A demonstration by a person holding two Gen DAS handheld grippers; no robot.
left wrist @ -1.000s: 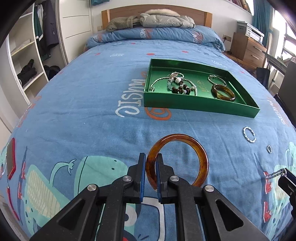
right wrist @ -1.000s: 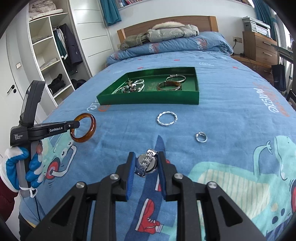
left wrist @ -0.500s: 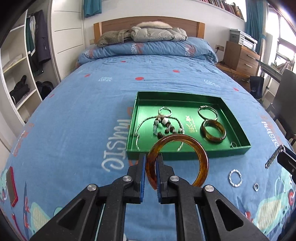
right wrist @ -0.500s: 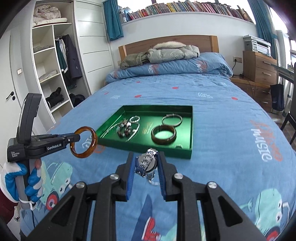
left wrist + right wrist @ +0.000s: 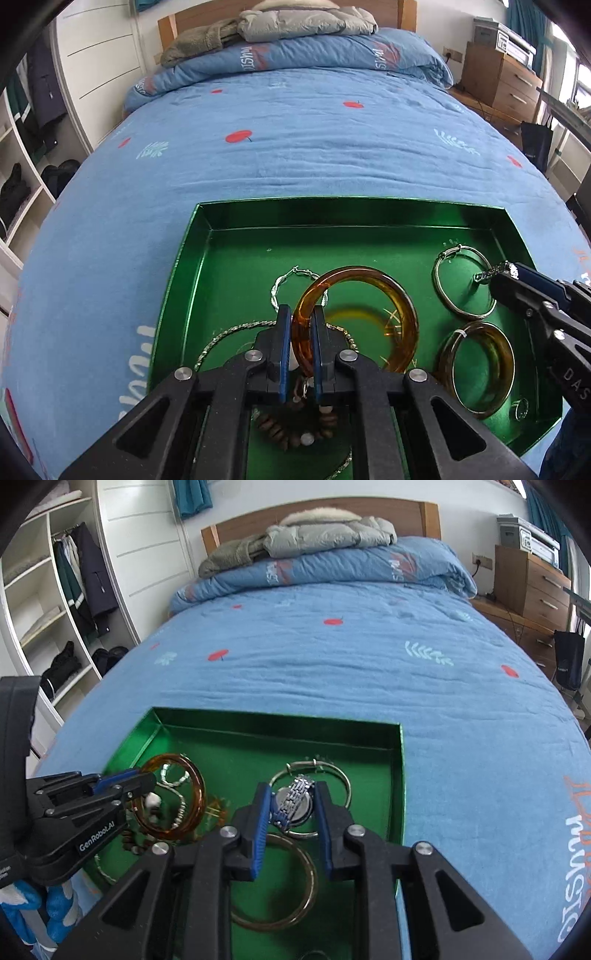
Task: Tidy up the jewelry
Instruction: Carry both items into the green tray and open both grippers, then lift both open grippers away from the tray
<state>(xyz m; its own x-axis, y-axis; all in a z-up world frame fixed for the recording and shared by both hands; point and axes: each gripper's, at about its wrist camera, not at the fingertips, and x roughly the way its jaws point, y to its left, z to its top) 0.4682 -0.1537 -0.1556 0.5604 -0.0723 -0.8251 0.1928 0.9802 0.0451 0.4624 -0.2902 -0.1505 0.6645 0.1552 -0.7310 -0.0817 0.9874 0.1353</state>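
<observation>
Left gripper (image 5: 299, 334) pinches a glossy amber bangle (image 5: 369, 295) above green tray (image 5: 229, 221).

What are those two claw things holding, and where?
Left gripper pinches the amber bangle by its rim; right gripper clamps the silver watch by its metal band.

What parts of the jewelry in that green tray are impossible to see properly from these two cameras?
- Bead bracelet: left wrist view, mostly behind the left tongs.
- Thin chain: left view, runs under the tongs and off the bottom edge.
- Watch face: right wrist view, covered by its own band.
- Small ring: left view, too small to make out.
</observation>
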